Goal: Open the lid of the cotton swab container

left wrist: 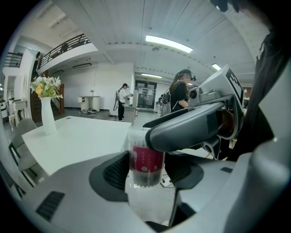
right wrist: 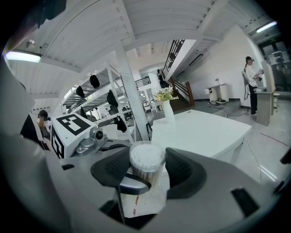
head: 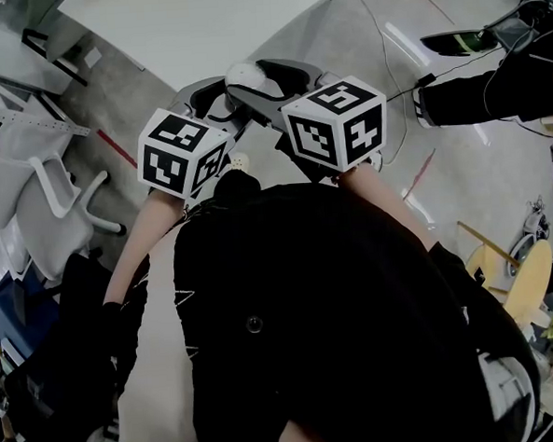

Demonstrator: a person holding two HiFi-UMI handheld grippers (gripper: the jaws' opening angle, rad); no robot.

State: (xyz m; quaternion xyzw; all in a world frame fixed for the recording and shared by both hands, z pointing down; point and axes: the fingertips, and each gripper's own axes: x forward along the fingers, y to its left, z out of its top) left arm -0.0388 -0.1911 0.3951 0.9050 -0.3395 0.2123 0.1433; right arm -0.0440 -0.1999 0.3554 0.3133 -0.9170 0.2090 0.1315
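My left gripper [left wrist: 146, 172] is clamped on the body of the cotton swab container [left wrist: 146, 159], with its pads against the red label. My right gripper [right wrist: 148, 172] grips the container's top end, where white swab heads show. Both hold the container in mid-air, well clear of the white table [left wrist: 77, 141].

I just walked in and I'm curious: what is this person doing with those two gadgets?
A person holds a gripper in each hand, raised in front of them. The left gripper is shut on the body of a small cotton swab container. The right gripper is shut around its top end, where white swab tips show. Whether it is open yet cannot be told.
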